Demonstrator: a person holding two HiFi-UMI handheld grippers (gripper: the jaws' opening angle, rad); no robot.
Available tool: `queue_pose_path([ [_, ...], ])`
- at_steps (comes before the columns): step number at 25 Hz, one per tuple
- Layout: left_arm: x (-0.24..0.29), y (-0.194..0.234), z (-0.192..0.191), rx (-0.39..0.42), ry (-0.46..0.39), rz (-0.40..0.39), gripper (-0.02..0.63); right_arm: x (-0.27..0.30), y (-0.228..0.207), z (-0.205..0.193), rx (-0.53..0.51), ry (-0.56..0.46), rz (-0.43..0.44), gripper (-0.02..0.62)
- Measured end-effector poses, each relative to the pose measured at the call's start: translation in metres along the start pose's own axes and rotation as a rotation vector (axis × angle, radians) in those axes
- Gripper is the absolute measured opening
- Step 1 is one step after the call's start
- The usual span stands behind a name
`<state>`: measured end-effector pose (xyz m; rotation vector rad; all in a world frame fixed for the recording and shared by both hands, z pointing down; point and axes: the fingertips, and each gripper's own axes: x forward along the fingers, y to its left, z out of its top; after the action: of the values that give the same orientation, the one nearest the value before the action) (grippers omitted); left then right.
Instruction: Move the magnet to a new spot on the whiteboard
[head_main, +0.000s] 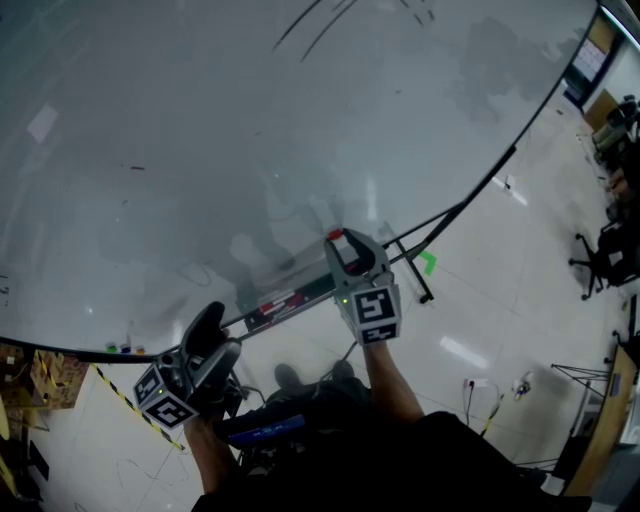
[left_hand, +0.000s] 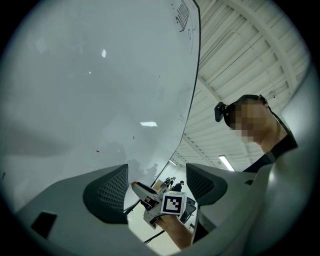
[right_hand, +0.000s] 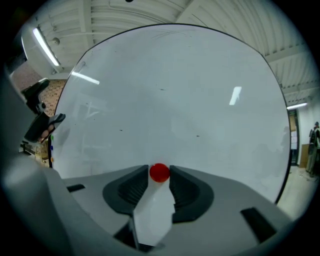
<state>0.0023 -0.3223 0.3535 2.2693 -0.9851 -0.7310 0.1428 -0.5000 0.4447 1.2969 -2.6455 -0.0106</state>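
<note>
Right gripper view: my right hand-held gripper (right_hand: 160, 176) is clenched on the small round red magnet (right_hand: 159, 172) at six o'clock, before the glossy whiteboard (right_hand: 175, 90). I'd press it flat, letting go only once seated; my left hand-held gripper (left_hand: 156, 184) is released.

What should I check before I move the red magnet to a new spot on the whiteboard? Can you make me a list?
1. Red magnet caught in the right hand-held gripper: ok, its jaws are shut on it.
2. Grip deep enough: not ok, the magnet sits right at the jaw tips and might slip.
3. Magnet lifted off the whiteboard: cannot tell, it is close against it.
4. Room for a new spot: ok, mostly bare board lies above and beside the magnet.
5. Left hand-held gripper out of the way: ok, it is open, empty and held low to the side.
</note>
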Motion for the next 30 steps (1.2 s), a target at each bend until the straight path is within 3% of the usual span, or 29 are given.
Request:
queue_pose_path([
  [7, -0.007, 0.002, 0.004, 0.005, -0.008, 0.010, 0.354, 0.004, 0.001, -0.004, -0.046, 0.045, -0.052, 0.152],
  [16, -0.012, 0.002, 0.004, 0.001, -0.017, 0.010, 0.354, -0.002, 0.001, -0.004, -0.032, 0.034, -0.041, 0.147],
  [30, 0.008, -0.016, -0.013, 0.005, -0.007, 0.004, 0.354, -0.065, -0.009, 0.048, 0.098, -0.118, 0.092, 0.146],
])
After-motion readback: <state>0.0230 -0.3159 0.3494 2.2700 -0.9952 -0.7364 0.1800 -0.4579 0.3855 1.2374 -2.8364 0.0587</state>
